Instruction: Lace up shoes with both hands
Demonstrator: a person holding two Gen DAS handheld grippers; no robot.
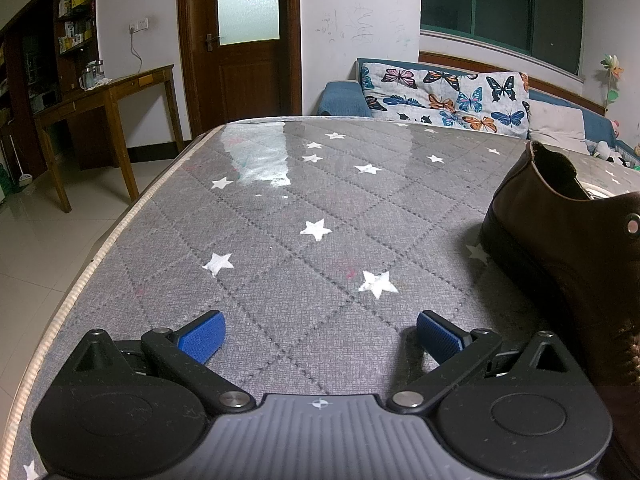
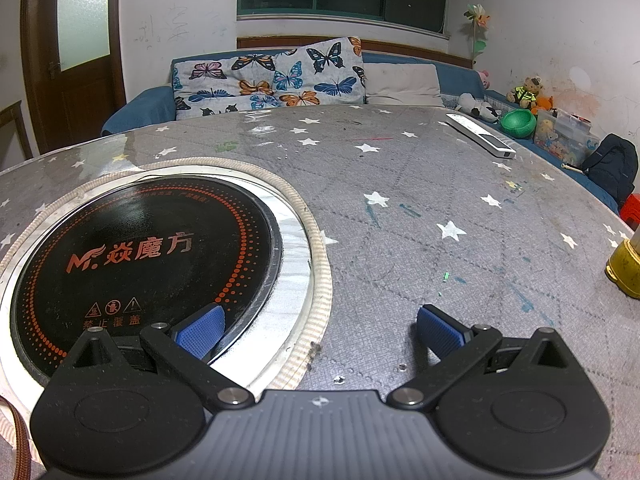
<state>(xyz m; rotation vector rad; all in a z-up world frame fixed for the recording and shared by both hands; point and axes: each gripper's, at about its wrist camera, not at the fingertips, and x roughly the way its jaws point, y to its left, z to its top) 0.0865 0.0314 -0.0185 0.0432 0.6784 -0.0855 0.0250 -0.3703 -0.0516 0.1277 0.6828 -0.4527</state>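
A brown leather shoe [image 1: 560,240] stands on the grey star-patterned table cover [image 1: 300,200] at the right edge of the left wrist view, with a metal eyelet [image 1: 633,225] showing. My left gripper [image 1: 320,334] is open and empty, low over the cover, to the left of the shoe. My right gripper [image 2: 320,332] is open and empty, over the rim of a black induction cooker [image 2: 140,252] set in the table. A brown lace end [image 2: 20,440] shows at the bottom left corner of the right wrist view.
A white remote [image 2: 480,136] lies far right on the table. A yellow object [image 2: 626,268] stands at the right edge. A blue sofa with a butterfly cushion [image 2: 272,76] is behind the table. A wooden desk [image 1: 100,96] stands at the left.
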